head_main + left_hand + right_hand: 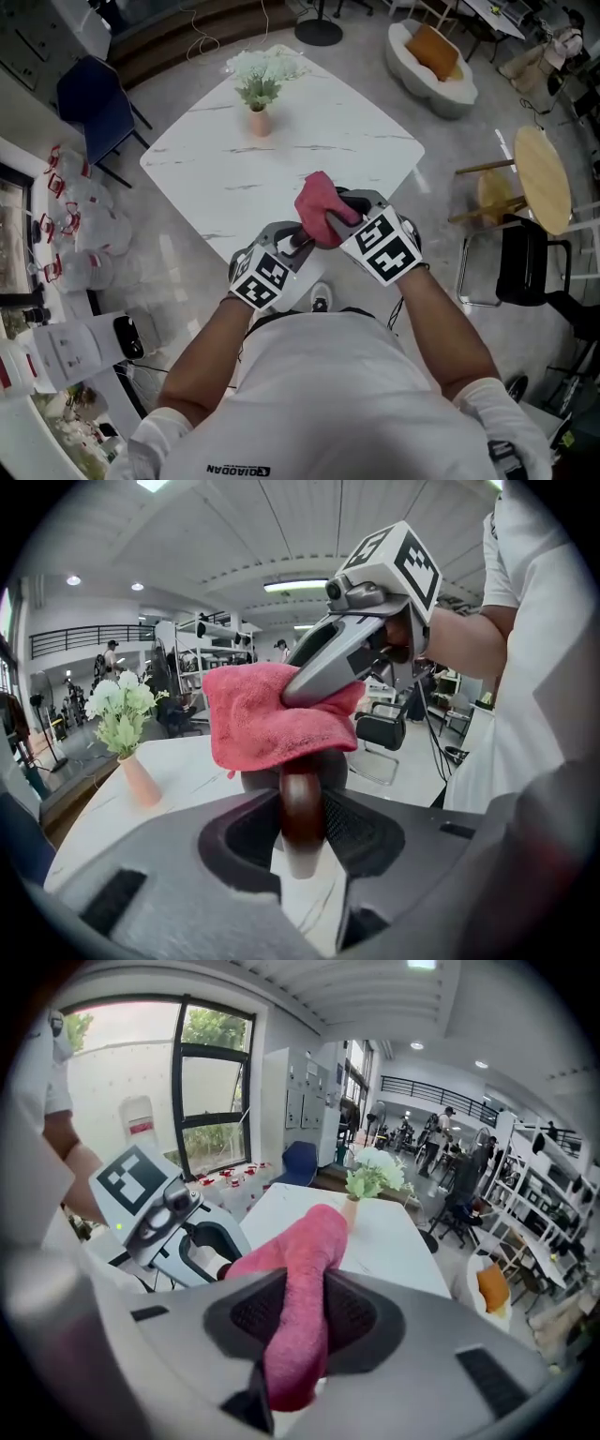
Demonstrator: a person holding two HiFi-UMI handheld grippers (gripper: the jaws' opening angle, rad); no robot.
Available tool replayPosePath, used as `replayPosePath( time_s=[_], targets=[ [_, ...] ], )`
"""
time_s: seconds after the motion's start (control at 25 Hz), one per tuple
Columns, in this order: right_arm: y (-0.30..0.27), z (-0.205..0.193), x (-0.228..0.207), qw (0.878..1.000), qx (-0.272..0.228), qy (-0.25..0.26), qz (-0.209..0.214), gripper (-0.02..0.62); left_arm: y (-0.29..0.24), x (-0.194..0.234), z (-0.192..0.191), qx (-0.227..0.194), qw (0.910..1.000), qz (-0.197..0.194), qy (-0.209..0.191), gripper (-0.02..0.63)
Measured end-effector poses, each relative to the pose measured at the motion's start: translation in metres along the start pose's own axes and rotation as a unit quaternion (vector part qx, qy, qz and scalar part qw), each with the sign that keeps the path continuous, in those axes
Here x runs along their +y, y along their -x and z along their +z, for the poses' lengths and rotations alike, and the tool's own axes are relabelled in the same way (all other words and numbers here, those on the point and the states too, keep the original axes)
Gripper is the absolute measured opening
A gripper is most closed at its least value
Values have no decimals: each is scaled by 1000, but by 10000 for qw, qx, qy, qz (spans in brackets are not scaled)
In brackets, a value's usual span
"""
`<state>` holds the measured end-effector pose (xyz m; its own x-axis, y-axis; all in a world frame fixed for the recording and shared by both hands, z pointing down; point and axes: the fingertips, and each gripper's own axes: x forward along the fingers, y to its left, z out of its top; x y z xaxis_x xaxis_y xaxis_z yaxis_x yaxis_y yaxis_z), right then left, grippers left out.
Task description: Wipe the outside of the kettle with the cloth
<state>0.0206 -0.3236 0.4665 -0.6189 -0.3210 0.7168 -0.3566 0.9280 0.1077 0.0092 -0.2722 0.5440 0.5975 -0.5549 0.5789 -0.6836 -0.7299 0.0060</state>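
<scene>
The kettle (330,767) is almost hidden under a pink cloth (267,719) draped over its top; only its dark body and its brown handle (302,810) show. My left gripper (302,829) is shut on that handle, which stands upright between the pads. My right gripper (300,1321) is shut on the cloth (305,1288), pressing it down onto the kettle from the right. In the head view both grippers meet at the near corner of the white marble table (281,150), the left gripper (298,244) just under the cloth (319,208) and the right gripper (343,212) beside it.
A small pink vase of white flowers (260,94) stands near the table's far corner. A blue chair (94,103) is at the left, a round wooden table (544,178) and a black chair (530,262) at the right, a white seat (431,61) behind.
</scene>
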Motion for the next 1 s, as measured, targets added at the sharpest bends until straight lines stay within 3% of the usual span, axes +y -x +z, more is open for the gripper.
replayPosePath(
  time_s=[0.24, 0.48, 0.68, 1.0],
  targets=[
    [2, -8, -23, 9996, 92, 130, -222, 112, -7, 1, 0, 56, 10000, 7, 22, 118],
    [5, -19, -49, 9990, -80, -294, -321, 112, -9, 0, 0, 198, 9998, -10, -37, 114],
    [6, -28, -73, 9953, -254, -803, -486, 109, -10, 0, -1, 205, 9995, -68, 222, 101],
    [-1, -51, -98, 9857, -439, -1496, -638, 109, -10, 3, 2, 109, 9994, -90, 301, 94]
  ],
)
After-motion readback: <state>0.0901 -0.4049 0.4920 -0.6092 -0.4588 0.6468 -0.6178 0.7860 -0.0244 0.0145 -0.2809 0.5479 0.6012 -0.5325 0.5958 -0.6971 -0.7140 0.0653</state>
